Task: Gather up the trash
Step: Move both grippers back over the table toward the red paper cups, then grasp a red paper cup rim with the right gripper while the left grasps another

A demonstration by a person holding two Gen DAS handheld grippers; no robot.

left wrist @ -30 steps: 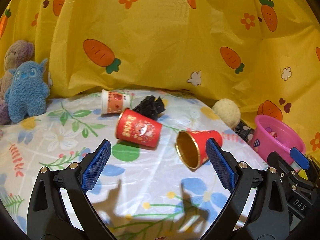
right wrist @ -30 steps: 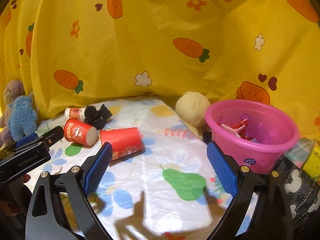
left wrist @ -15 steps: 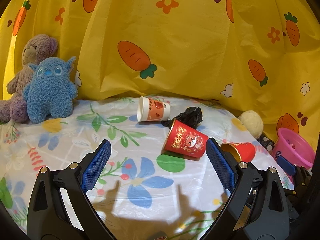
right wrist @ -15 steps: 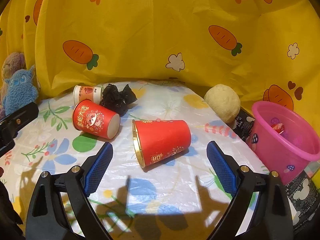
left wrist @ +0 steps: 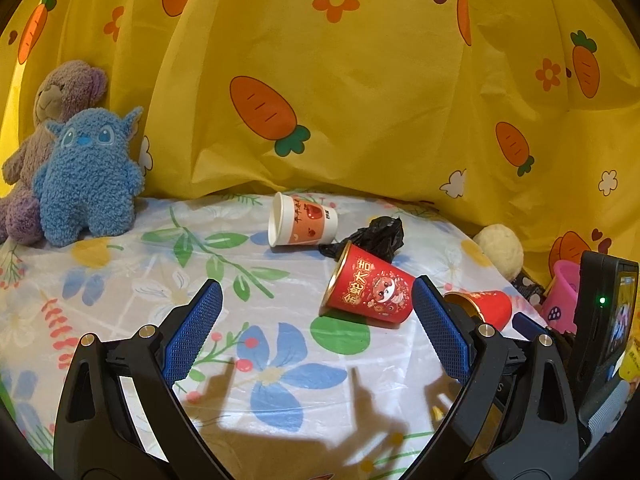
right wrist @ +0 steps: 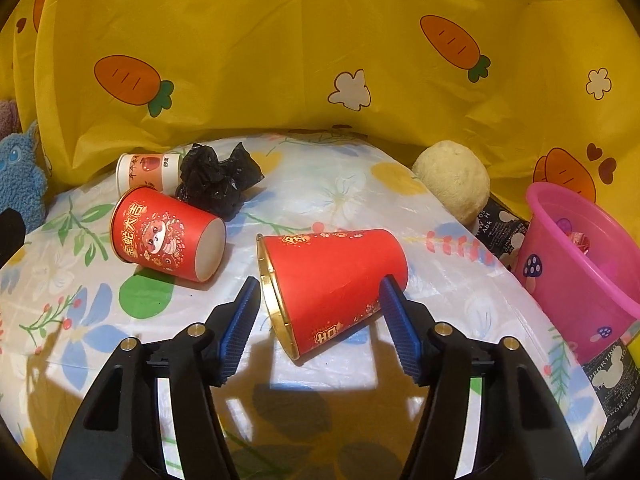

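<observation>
Right tongs (right wrist: 318,308) part-open, straddling tipped red cup (right wrist: 332,280) left of pink bin (right wrist: 580,256), not clamped. Left tongs (left wrist: 316,332) wide open, empty. Next: close, lift, carry to bin.

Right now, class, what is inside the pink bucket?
The pink bucket holds a red wrapper near its rim; its wall hides anything deeper.

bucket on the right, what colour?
Pink, with small mushroom prints on its wall. The bucket shows best in the right wrist view.
</observation>
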